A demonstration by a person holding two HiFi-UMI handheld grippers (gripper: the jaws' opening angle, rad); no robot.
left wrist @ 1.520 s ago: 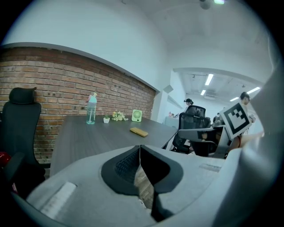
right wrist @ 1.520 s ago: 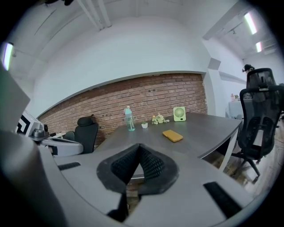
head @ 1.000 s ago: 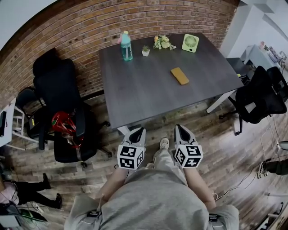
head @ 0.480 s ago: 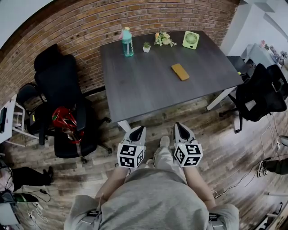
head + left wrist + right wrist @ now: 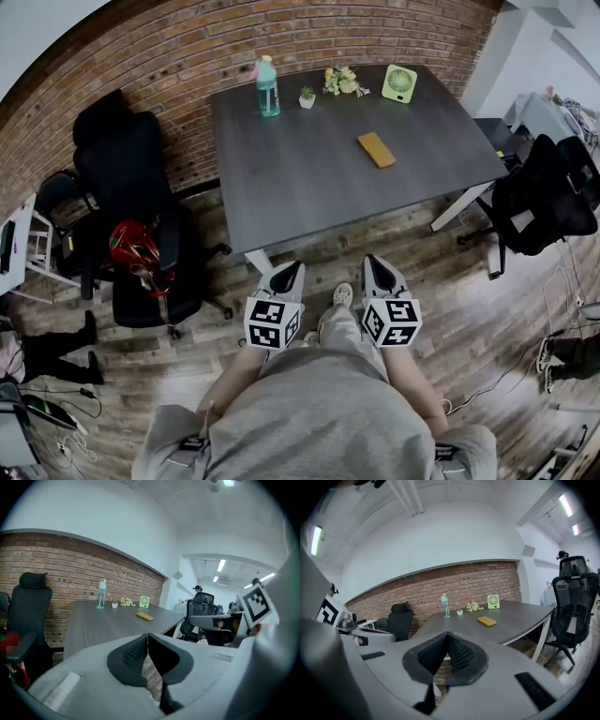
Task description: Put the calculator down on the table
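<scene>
Yellow calculator (image 5: 376,149) flat on grey table (image 5: 291,187), toward two o'clock of its middle, left gripper (image 5: 289,272) and right gripper (image 5: 375,267) both closed, empty, beyond its six o'clock edge, black-and-white square markers (image 5: 271,323) facing up

Closed empty tool (image 5: 448,635), calculator (image 5: 487,621) on table (image 5: 520,615)

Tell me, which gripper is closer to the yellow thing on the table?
Right. The right gripper points almost straight at the yellow thing; the left gripper sits farther off to the left.
</scene>
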